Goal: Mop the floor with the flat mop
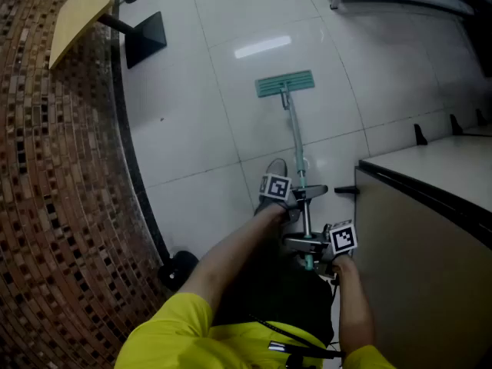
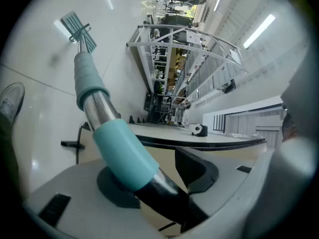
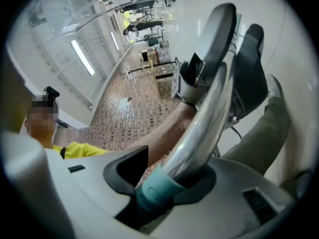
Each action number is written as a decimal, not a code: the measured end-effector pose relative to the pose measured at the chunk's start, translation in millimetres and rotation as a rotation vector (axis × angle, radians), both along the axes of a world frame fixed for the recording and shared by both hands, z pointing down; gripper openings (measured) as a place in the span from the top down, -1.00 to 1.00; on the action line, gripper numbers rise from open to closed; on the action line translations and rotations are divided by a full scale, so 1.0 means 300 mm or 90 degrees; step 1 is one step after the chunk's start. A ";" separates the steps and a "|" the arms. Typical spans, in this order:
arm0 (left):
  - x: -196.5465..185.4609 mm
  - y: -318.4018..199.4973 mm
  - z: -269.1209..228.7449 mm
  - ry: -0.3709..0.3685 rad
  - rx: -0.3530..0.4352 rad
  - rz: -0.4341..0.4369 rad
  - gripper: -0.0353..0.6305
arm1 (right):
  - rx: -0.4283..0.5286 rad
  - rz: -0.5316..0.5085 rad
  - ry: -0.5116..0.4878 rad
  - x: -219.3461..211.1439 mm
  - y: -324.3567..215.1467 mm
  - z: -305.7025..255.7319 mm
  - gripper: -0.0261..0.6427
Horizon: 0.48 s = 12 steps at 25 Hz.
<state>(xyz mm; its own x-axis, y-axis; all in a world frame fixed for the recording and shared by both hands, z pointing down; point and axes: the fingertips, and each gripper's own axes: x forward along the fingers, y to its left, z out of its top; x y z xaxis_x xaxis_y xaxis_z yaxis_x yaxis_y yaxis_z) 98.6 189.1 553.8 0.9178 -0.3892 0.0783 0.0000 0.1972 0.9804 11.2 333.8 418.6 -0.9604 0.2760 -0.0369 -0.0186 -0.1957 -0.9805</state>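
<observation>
The flat mop's teal head (image 1: 285,84) lies flat on the white tiled floor (image 1: 223,106), ahead of me. Its metal pole (image 1: 296,141) runs back from the head to my hands. My left gripper (image 1: 298,197) is shut on the pole, just above a teal sleeve (image 2: 119,151); the mop head (image 2: 79,29) shows far off at the upper left of that view. My right gripper (image 1: 311,246) is shut on the pole's near end, where a teal collar (image 3: 157,190) sits between the jaws. The shiny pole (image 3: 207,118) rises from it toward the left gripper.
A brown mosaic strip (image 1: 54,191) with a dark curved edge borders the floor on the left. A black post base (image 1: 146,38) stands at the upper left. A beige counter (image 1: 430,206) is close on my right. My shoe (image 1: 273,177) rests beside the pole.
</observation>
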 end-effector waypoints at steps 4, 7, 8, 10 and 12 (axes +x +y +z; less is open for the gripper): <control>-0.081 -0.240 0.129 0.004 0.043 -0.018 0.29 | 0.063 -0.009 0.004 -0.085 -0.196 0.173 0.46; -0.185 -0.449 0.192 0.013 0.038 -0.029 0.34 | 0.097 -0.024 0.010 -0.190 -0.384 0.288 0.50; -0.216 -0.510 0.212 0.007 0.049 -0.017 0.34 | 0.099 -0.023 0.014 -0.223 -0.441 0.317 0.51; -0.274 -0.615 0.256 -0.017 0.076 0.005 0.30 | 0.094 -0.005 0.013 -0.279 -0.546 0.354 0.50; -0.316 -0.702 0.288 -0.028 0.091 0.006 0.30 | 0.088 0.020 0.010 -0.317 -0.634 0.380 0.51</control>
<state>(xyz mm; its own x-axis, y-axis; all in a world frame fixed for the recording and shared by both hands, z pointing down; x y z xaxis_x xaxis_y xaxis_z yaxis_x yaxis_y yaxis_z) 4.0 -21.4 640.1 0.9185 -0.3902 0.0631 -0.0449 0.0558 0.9974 -83.9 143.6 532.5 -0.9689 0.2469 0.0152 -0.0308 -0.0594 -0.9978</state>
